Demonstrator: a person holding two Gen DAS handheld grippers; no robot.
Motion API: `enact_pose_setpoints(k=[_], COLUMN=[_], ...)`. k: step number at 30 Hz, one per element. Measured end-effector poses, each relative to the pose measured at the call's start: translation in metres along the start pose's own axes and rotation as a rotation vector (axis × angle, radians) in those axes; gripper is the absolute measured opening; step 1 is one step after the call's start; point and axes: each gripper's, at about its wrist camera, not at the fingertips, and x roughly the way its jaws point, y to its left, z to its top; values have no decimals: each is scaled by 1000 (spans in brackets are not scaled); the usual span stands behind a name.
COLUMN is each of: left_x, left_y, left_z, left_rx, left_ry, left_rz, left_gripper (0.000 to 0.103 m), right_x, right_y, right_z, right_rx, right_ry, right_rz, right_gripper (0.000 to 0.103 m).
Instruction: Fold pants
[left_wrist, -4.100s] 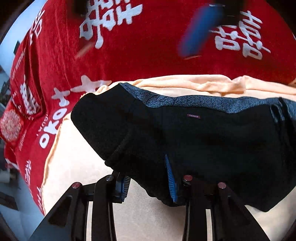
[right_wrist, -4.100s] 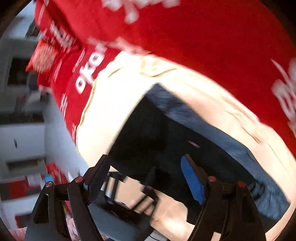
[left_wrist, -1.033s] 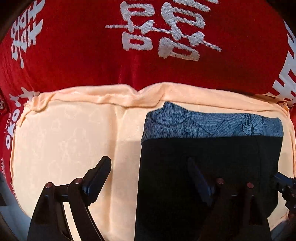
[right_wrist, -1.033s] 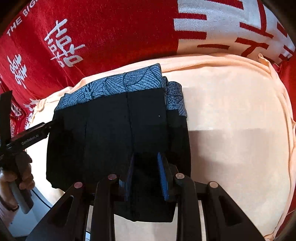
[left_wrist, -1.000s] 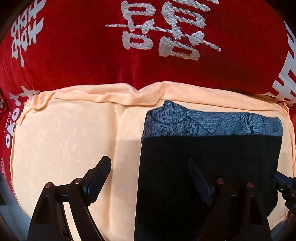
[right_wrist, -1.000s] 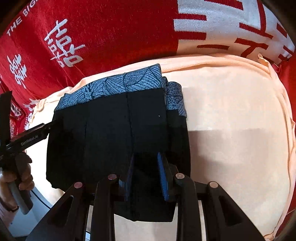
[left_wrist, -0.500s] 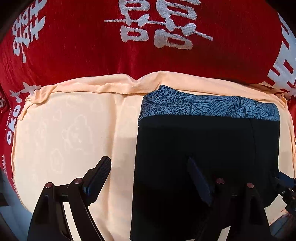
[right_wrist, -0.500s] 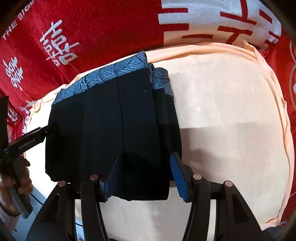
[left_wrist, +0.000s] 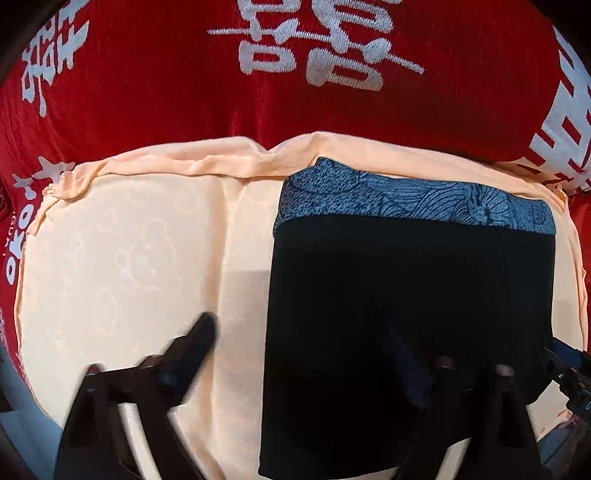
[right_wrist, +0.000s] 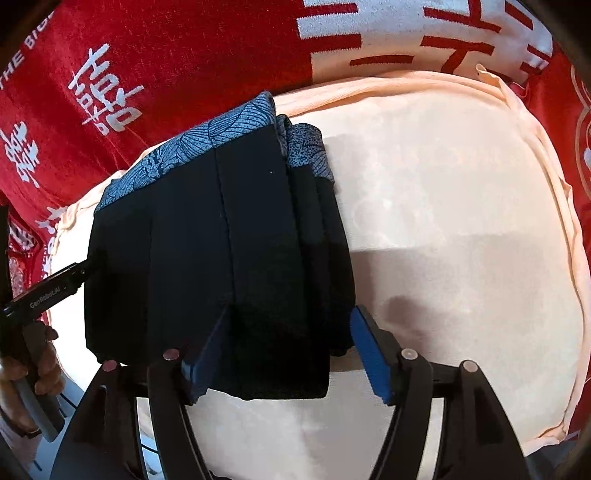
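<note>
Right wrist view: your right gripper (right_wrist: 288, 354) gapes wide, straddling the near edge of the folded pants (right_wrist: 221, 251), gripping nothing. Your left gripper (left_wrist: 306, 354) is spread wide too, one finger over the pants (left_wrist: 406, 314), the other over the peach cloth (left_wrist: 129, 258).

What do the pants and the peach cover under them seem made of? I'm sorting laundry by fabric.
The pants look like a matte black knit, probably stretchy, with a grey-blue printed waistband; the folds lie soft and thick. The peach cover looks like thin woven cloth with a faint sheen and a tone-on-tone bear pattern, perhaps jacquard. Exact fibre cannot be told.
</note>
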Motion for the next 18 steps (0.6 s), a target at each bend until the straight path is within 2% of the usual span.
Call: enact_pose_setpoints(k=[3,8,18], left_x=[3,5,10], left_y=[3,8,5], left_z=[-3,-6,-2], left_rx=[-5,-26,-20], left_ry=[6,19,31], left_rz=[-19,-52,-56], left_gripper=[103,103,103], right_x=[1,3,7], right_y=[-1,-6,-9], right_z=[1,2,5], right_rx=[3,25,33], right_ry=[3,15,28], right_rz=[6,15,37], right_gripper=[71,78,80])
